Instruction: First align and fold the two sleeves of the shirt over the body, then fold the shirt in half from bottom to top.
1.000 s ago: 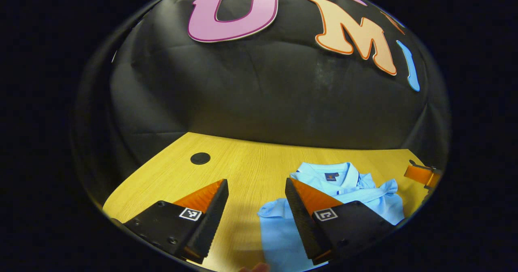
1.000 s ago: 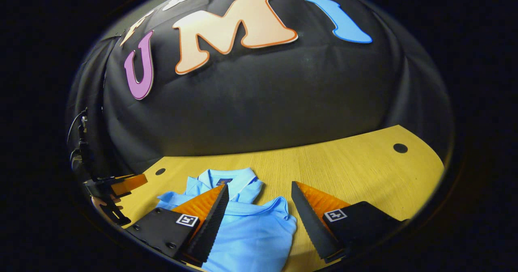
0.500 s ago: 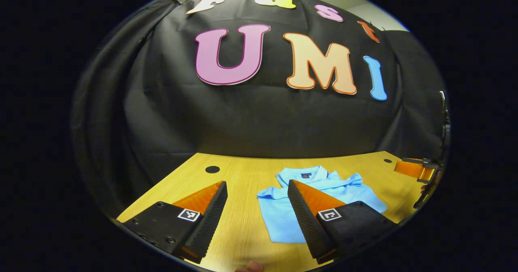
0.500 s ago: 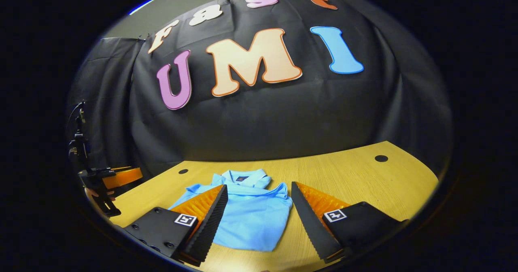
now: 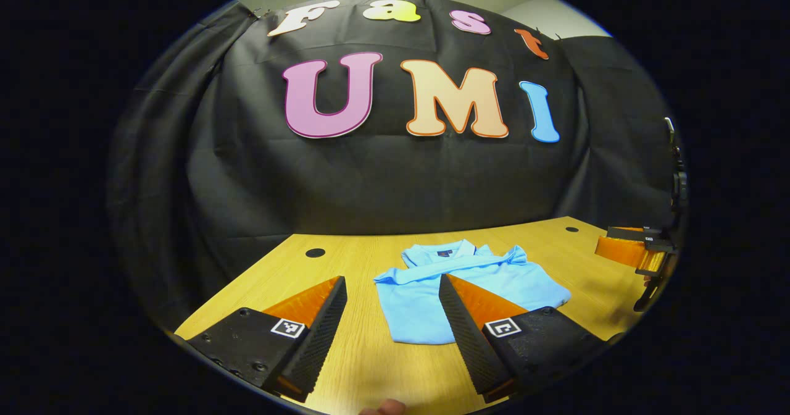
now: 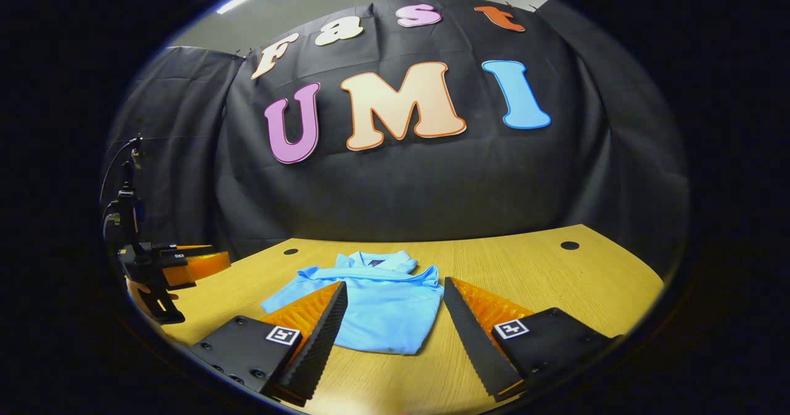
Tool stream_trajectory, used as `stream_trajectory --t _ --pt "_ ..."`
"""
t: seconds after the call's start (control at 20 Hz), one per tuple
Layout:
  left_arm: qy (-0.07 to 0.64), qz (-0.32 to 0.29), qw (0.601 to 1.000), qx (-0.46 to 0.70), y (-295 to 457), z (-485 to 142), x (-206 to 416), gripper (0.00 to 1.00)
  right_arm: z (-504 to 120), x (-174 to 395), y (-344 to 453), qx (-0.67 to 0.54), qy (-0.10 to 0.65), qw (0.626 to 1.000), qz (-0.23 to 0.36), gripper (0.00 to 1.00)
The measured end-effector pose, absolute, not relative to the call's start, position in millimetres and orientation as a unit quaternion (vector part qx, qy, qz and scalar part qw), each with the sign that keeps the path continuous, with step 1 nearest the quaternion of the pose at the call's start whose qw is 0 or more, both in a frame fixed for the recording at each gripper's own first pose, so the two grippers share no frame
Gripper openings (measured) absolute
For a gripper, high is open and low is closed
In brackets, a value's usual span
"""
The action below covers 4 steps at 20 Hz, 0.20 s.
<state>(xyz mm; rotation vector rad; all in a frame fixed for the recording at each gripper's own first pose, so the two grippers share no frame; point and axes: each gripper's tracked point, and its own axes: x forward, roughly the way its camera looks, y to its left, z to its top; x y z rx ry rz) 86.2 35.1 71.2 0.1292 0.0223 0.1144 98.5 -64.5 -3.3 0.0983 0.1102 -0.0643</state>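
Left gripper view: left gripper (image 5: 392, 293) low over near edge of table (image 5: 345, 365), jaws apart, nothing between them. One shirt (image 5: 426, 297), light blue, folded, collar toward far edge, lying flat mid-table, closer to far edge than near. Bare wood left of shirt up to left edge; one round hole (image 5: 315, 252) near far left corner, another near far right corner. Right gripper (image 5: 626, 248) seen off the right edge, well apart from shirt.

Right gripper view: right gripper (image 6: 395, 291) jaws apart, empty, above near edge. Shirt (image 6: 382, 307) ahead, between the two fingers in line of sight, not touched. Wide bare wood on right out to right edge and hole (image 6: 569, 245). Left gripper (image 6: 185, 264) off left edge, hand (image 6: 139, 291) below it.

Count: shirts 1, grippers 2, holes 2.

Versus 1.0 s ago: both grippers pulled back and raised; shirt now farther off, whole fold visible; jaws unchanged.
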Motion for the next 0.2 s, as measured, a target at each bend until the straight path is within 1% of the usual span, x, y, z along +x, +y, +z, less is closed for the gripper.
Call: stream_trajectory --t 0.2 --pt "0.001 0.059 0.996 0.063 28.7 74.7 83.4 0.90 -2.0 94.4 -66.8 0.046 0.048 0.997 -0.033 0.98"
